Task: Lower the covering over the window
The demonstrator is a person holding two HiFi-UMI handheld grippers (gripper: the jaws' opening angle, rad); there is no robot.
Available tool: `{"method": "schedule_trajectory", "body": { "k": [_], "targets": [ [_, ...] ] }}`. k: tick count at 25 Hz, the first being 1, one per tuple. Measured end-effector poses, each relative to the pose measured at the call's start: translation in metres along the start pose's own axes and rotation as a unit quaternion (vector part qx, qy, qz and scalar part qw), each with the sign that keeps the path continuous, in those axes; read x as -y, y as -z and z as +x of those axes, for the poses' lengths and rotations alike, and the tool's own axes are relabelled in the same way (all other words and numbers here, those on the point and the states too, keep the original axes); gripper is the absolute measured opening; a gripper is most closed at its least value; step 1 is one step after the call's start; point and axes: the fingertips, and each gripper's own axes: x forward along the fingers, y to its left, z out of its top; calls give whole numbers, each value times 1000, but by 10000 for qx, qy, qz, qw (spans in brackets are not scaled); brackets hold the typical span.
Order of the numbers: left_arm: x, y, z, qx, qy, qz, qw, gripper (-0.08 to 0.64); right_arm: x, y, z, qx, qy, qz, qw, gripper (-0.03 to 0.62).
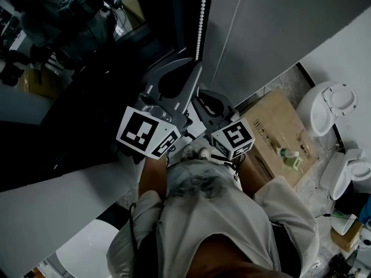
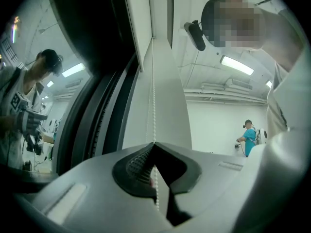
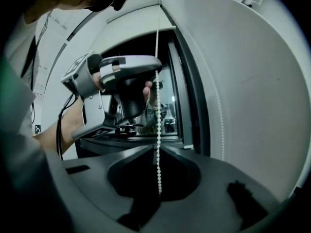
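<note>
A white bead chain (image 1: 200, 16) hangs in front of the dark window (image 1: 87, 39), beside its black frame. In the head view my left gripper (image 1: 195, 67) reaches up to the chain, and my right gripper (image 1: 206, 100) sits just below it. In the left gripper view the chain (image 2: 153, 81) runs down into my left gripper (image 2: 154, 143), whose jaws are shut on it. In the right gripper view the same chain (image 3: 158, 110) passes between the shut jaws of my right gripper (image 3: 158, 147), with my left gripper (image 3: 156, 71) pinching it higher up. A second strand (image 3: 221, 110) hangs free to the right.
On the floor to the right lies a cardboard box (image 1: 272, 126) with a green bottle (image 1: 291, 157) on it. Beyond it are white fixtures (image 1: 330, 106). The grey wall (image 1: 278, 16) stands right of the window. A person in teal (image 2: 250, 136) stands far off.
</note>
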Motion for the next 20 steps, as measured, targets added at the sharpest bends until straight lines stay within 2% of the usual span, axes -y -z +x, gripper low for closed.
{"method": "schedule_trajectory", "body": {
  "k": [2,4,7,20],
  "targets": [
    [0,0,-1,-10,-4,-4,10000,8,0,-8,-5,84,-17,10,10000,45],
    [-1,1,-1,-66,-8,27,10000,8,0,-18,-11,187,-68,8,9998,103],
    [-1,13,-3,-248,-20,-5,9997,8,-1,-40,-23,483,-155,68,9987,132],
    [0,65,-11,-664,-43,-416,9969,8,7,-122,-56,1451,-62,-276,9890,144]
  ]
}}
